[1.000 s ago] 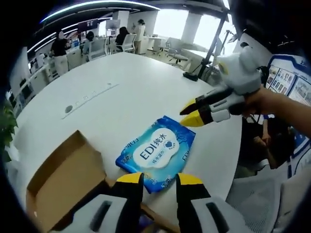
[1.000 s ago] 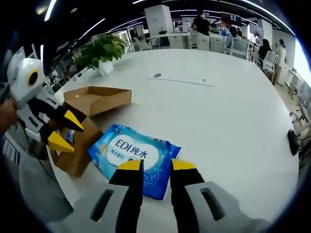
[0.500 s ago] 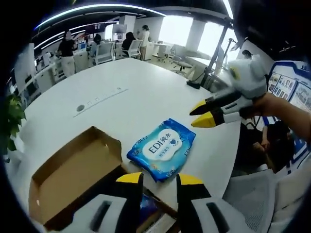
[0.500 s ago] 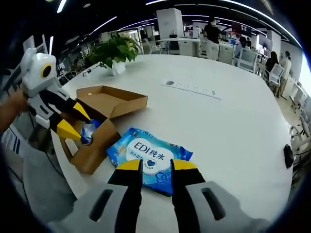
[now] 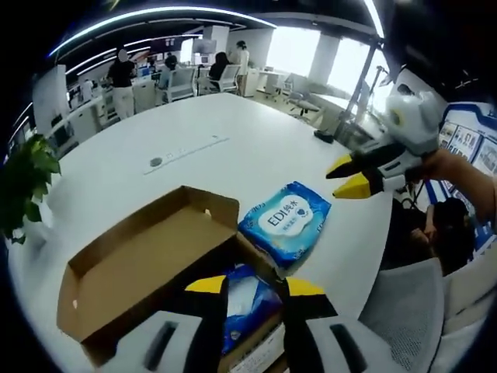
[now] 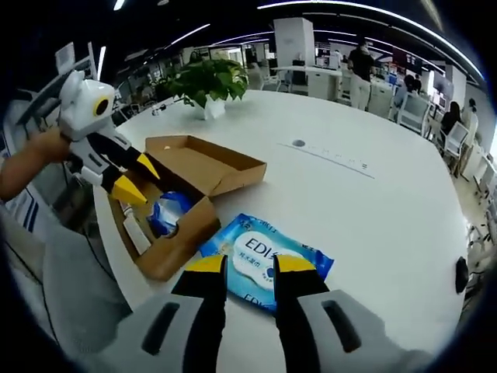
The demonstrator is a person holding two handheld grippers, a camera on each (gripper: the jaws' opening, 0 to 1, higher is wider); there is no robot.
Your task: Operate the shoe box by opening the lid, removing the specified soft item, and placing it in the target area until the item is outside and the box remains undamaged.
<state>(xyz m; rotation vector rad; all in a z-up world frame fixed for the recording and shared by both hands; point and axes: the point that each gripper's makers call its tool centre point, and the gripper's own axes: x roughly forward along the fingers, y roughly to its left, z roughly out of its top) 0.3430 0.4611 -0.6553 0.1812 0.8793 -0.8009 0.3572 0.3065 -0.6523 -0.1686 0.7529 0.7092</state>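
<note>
A blue wet-wipe pack (image 5: 284, 222) lies flat on the round white desk (image 5: 178, 136), just beside the open shoe box (image 6: 182, 210), whose lid (image 5: 140, 260) is folded back. Judged from this, the soft item is already out and what remains is a clean finish: hands should draw away from the cardboard without snagging a flap.

The left gripper (image 5: 256, 286) hangs over the box mouth, jaws a little apart and holding nothing; in the right gripper view it hovers above the box's near corner (image 6: 132, 177). The right gripper (image 6: 249, 264) sits low over the pack's near edge, jaws likewise slightly parted and empty (whether they touch the wrapper cannot be told); in the left gripper view it floats beyond the pack (image 5: 349, 176).

Inside the box a second blue-and-white packet (image 6: 166, 213) is visible, so any further reach should come straight down between the walls rather than dragging across the thin lid hinge.

Nearby: a potted plant (image 6: 208, 81) stands farther back on the desk, a small dark object (image 6: 463, 274) rests near its far rim, and office chairs and people (image 5: 123, 72) occupy the background, well apart from the work.
</note>
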